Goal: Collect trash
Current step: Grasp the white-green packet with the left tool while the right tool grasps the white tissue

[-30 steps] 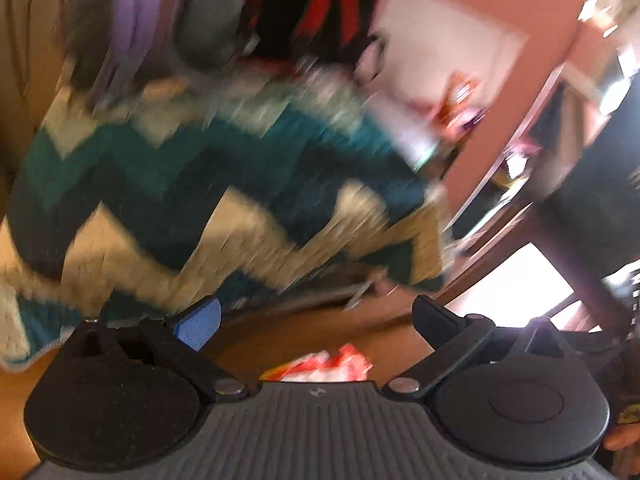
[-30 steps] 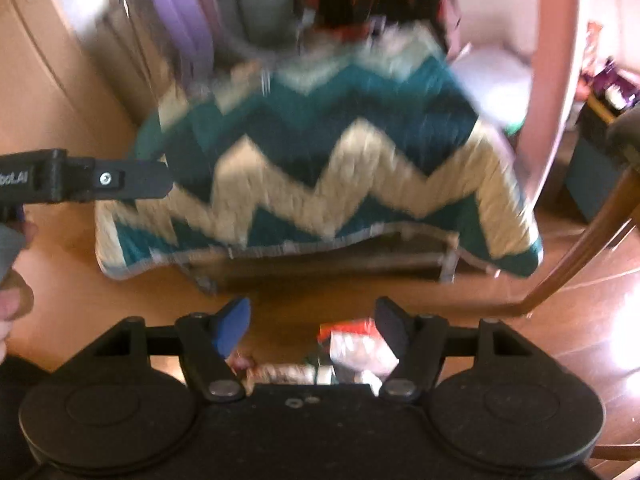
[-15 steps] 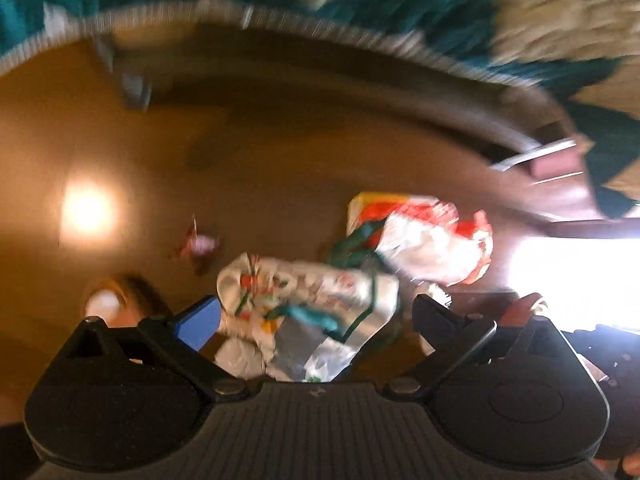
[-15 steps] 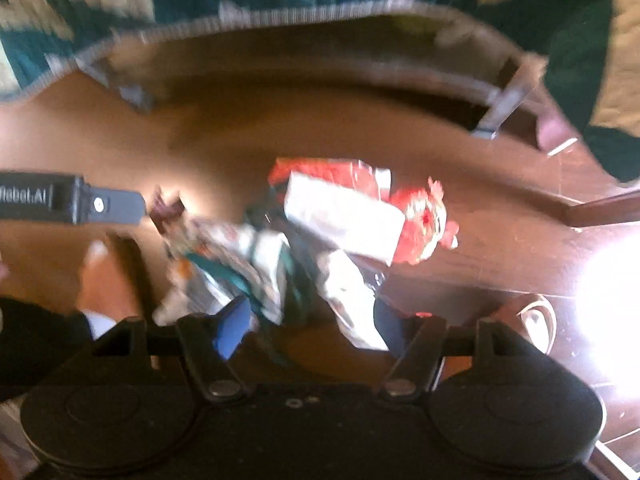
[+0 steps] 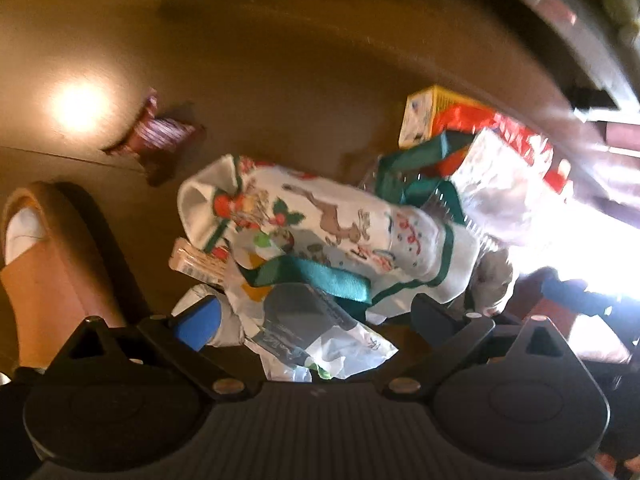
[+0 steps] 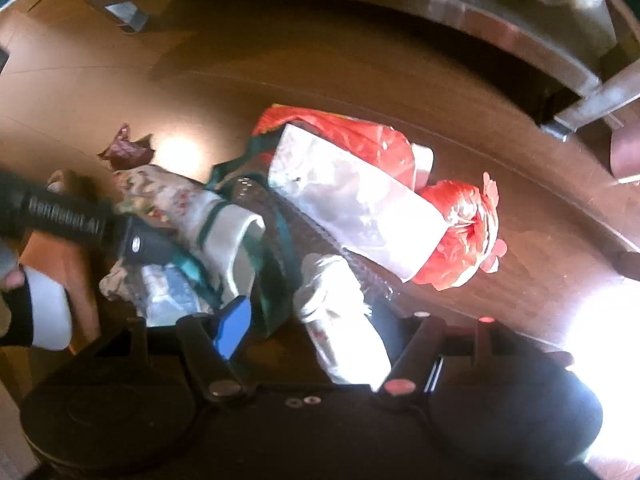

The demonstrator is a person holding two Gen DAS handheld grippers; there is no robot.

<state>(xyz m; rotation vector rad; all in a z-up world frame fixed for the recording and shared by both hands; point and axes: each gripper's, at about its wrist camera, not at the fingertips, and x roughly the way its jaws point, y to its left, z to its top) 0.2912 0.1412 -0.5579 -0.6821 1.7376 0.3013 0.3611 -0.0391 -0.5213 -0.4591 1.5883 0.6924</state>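
Note:
A white tote bag with a reindeer print and green straps (image 5: 332, 232) lies on the wooden floor with trash spilling around it. My left gripper (image 5: 316, 316) is open just above the bag's mouth, over a clear plastic wrapper (image 5: 344, 352). My right gripper (image 6: 324, 320) is open over a crumpled white wrapper (image 6: 340, 320) and a green strap (image 6: 276, 280). A red and white plastic package (image 6: 360, 196) lies beyond the bag, also seen in the left wrist view (image 5: 508, 148). A small dark candy wrapper (image 5: 160, 136) lies apart on the floor, and shows in the right wrist view (image 6: 126, 150).
A yellow and white carton (image 5: 424, 116) sits behind the bag. A foot in a tan slipper (image 5: 48, 264) stands at the left. A metal furniture frame (image 6: 440, 12) runs along the far side, low over the floor. The left gripper's body (image 6: 72, 224) reaches in beside the bag.
Both grippers have tilted down from the zigzag blanket to the floor and moved close to the bag and trash. Both stay open.

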